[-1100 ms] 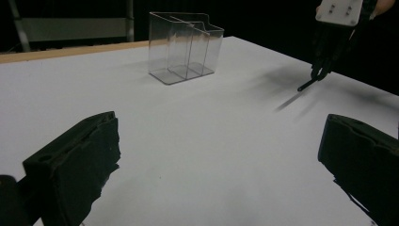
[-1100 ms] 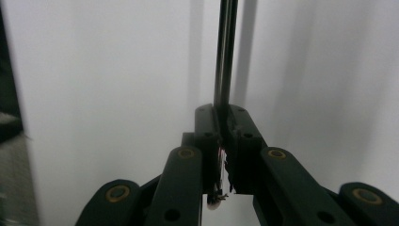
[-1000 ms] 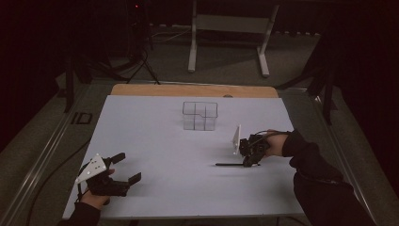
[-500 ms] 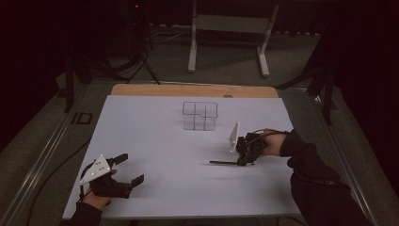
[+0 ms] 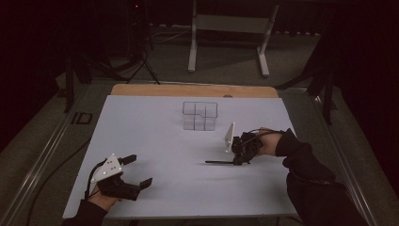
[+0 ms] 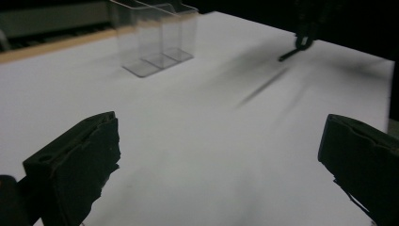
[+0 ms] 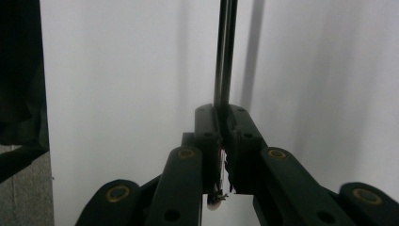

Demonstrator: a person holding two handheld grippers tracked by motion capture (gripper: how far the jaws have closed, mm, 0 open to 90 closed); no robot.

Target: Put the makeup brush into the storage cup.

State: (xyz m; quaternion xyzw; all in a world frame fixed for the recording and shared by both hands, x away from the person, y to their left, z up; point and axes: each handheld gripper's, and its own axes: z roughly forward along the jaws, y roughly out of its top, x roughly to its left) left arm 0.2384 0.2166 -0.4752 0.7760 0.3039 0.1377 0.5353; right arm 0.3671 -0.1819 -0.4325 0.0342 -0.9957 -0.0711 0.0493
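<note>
Right gripper [image 5: 241, 151], jaws clamped on thin black rod [image 5: 219, 162], shifted slightly toward clear compartment organizer [image 5: 200, 115] since a second ago; rod low over white tabletop [image 5: 155, 127], probably headed for organizer. Left gripper [image 5: 136, 170], jaws wide, empty, well short of organizer.

The table's white top [image 5: 155, 141] is looking matt and smooth, its far edge [image 5: 193, 90] showing bare wood. The compartment box [image 5: 200, 115] is gleaming as clear glossy plastic.
</note>
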